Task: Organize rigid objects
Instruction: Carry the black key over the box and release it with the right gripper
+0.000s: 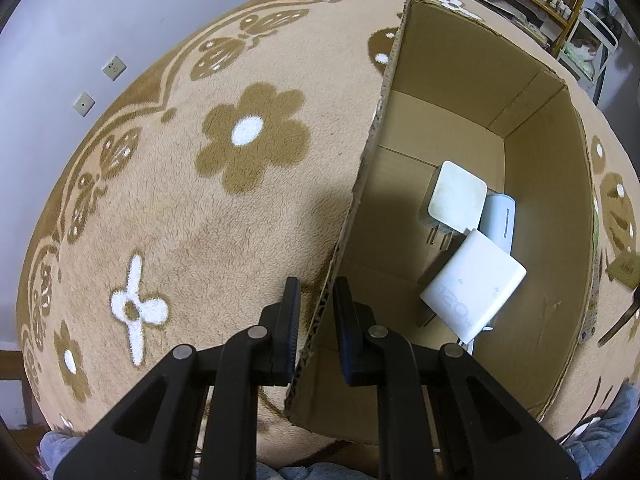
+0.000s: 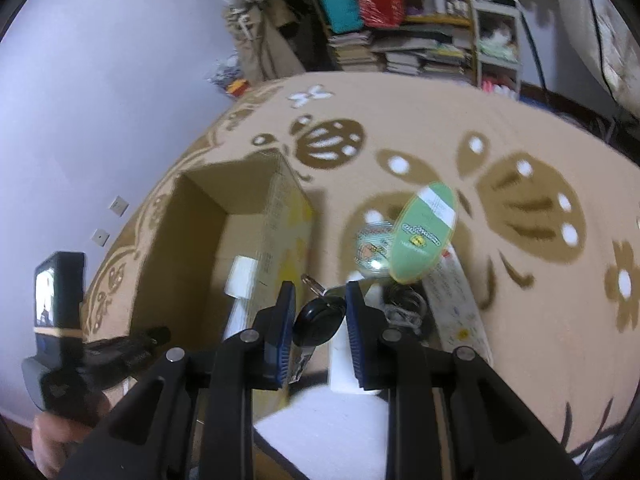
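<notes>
My left gripper (image 1: 318, 314) is shut on the near left wall of an open cardboard box (image 1: 440, 60), one finger outside and one inside. In the box lie two white plug chargers (image 1: 456, 200) (image 1: 476, 280) and a white cylinder (image 1: 498, 216). My right gripper (image 2: 320, 318) is shut on a black car key fob (image 2: 320, 326), and its metal key blade (image 2: 313, 282) sticks out ahead. It hangs just right of the cardboard box (image 2: 276, 216), above the carpet. The left gripper's body (image 2: 60, 320), with a hand on it, shows at the box's left side.
On the flowered beige carpet (image 2: 520, 300) to the right of the box lie a green oval tag (image 2: 424, 236), a round badge (image 2: 374, 248), a black coiled cable (image 2: 404, 304), a long white printed pack (image 2: 456, 304) and a white tube (image 2: 344, 368). Cluttered shelves (image 2: 400, 20) stand behind.
</notes>
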`<state>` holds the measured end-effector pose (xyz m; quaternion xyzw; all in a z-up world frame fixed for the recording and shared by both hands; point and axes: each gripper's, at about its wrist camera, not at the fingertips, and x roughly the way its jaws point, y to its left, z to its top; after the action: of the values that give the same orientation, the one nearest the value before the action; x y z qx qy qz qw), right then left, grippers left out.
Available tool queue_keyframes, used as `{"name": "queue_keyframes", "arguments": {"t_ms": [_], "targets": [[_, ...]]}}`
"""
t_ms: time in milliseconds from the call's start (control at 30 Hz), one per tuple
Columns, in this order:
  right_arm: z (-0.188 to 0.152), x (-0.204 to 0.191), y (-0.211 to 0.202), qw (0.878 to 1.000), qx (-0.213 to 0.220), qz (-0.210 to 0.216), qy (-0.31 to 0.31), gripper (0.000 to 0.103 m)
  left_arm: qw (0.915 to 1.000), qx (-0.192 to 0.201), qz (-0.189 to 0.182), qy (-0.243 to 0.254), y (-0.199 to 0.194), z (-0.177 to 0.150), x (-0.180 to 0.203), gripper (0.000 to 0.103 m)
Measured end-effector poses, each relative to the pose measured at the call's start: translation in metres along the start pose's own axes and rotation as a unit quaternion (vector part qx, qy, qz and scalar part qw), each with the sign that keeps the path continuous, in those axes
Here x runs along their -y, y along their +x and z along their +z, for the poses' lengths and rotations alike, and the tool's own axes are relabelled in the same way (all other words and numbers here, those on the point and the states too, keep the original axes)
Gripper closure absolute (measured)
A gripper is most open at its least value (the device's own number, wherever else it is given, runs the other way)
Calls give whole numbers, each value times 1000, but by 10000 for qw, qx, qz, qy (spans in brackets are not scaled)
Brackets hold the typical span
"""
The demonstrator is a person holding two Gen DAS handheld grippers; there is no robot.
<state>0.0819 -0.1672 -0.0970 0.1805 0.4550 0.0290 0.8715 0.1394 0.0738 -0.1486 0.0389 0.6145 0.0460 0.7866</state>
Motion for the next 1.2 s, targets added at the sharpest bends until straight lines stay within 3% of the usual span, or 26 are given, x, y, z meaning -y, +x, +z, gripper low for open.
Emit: {"name": "queue_keyframes", "arguments": {"t_ms": [267,533,867,1000,1200], "targets": [[33,-52,-5,9978,224,203,-584,77,10000,-8,12,-2,0,1,-1,88],[48,-79,6,9952,206,318,-907,77,10000,-27,8,-29,1,1,-1,87],[21,-71,49,9956,-219,346,-840,77,10000,-22,21,-18,2,0,-2,86],[9,-66,63,9955,-290,115,-900,76,10000,-61,17,-24,4,-1,-2,86],[1,-64,65,9959,-265,195,-848,76,10000,-63,26,-15,4,0,-2,86]]}}
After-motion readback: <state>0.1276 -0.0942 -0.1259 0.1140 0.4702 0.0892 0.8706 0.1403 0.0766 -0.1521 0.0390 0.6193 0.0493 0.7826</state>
